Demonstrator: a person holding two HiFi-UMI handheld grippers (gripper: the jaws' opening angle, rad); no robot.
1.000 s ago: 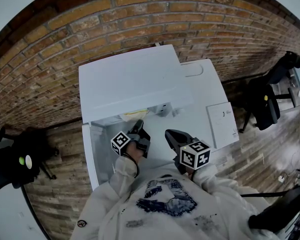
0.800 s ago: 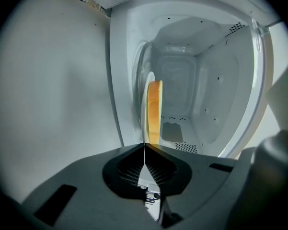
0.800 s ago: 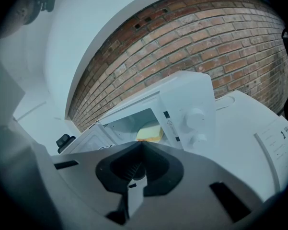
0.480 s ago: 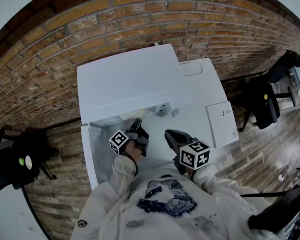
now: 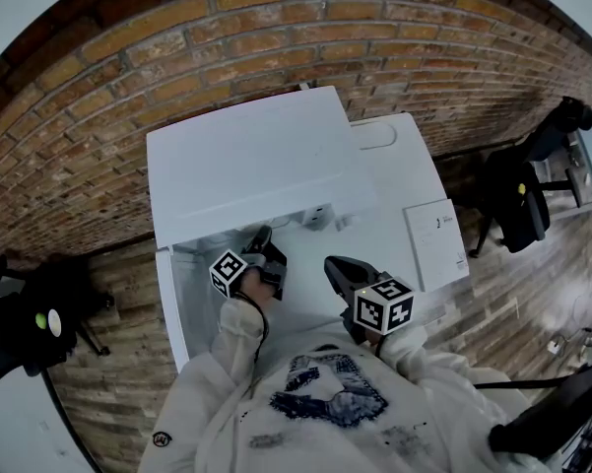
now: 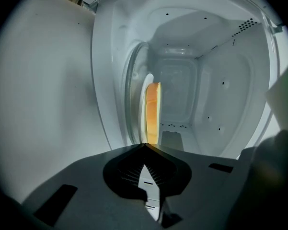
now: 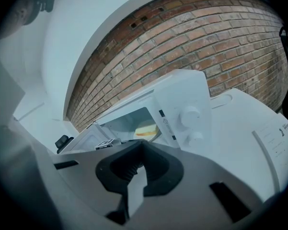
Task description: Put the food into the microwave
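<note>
In the head view we see the microwave (image 5: 246, 156) on the white table (image 5: 404, 185) with its door (image 5: 172, 304) swung open. The left gripper (image 5: 261, 236) reaches into the cavity, and the right gripper (image 5: 337, 264) is held back near the body. In the left gripper view the jaws are closed, apparently pinching the rim of the plate (image 6: 138, 99) that carries the food (image 6: 153, 111), already inside the cavity. In the right gripper view the jaws are together with nothing between them. We judge that letting go, pulling out and closing the door are left.
</note>
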